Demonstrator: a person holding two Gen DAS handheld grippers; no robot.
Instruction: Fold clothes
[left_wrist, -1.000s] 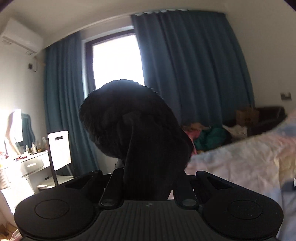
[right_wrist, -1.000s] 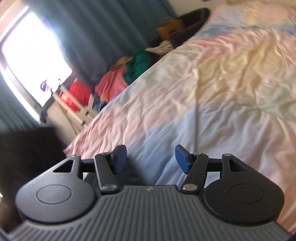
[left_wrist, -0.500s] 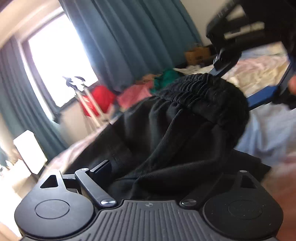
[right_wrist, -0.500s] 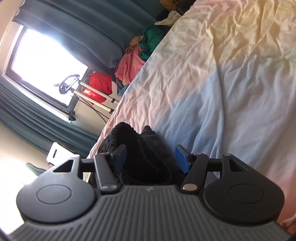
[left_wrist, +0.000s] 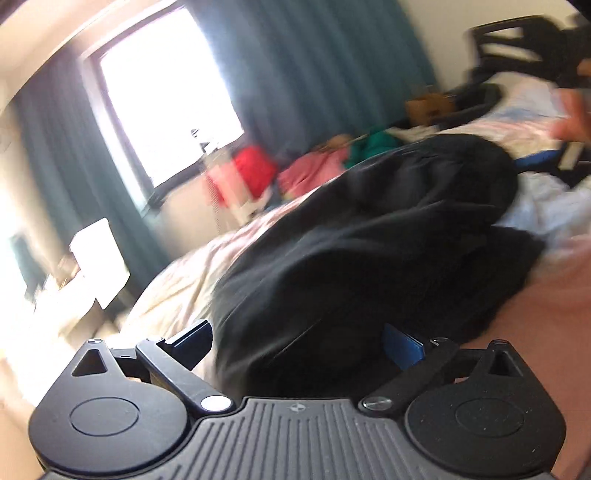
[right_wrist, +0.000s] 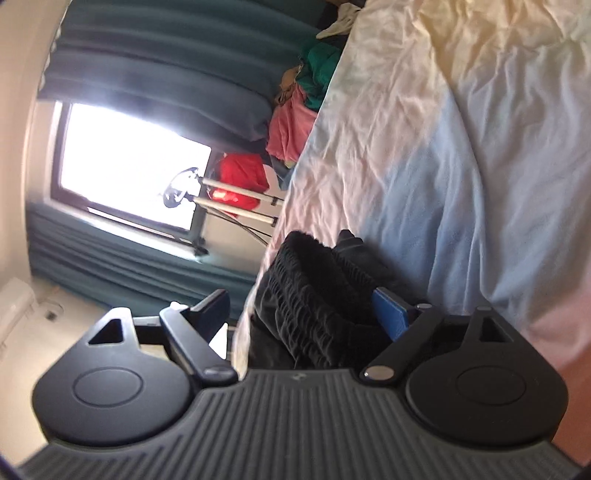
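Two grippers, both spread wide. Left wrist view, blurred: my left gripper (left_wrist: 299, 341) gapes, gripping nothing; the black garment (left_wrist: 369, 243) lies heaped on the bed (left_wrist: 177, 288), bulging between the fingers. Right wrist view: my right gripper (right_wrist: 306, 314) also stands wide apart, the garment's gathered waistband (right_wrist: 299, 295) between its fingers, unclamped.
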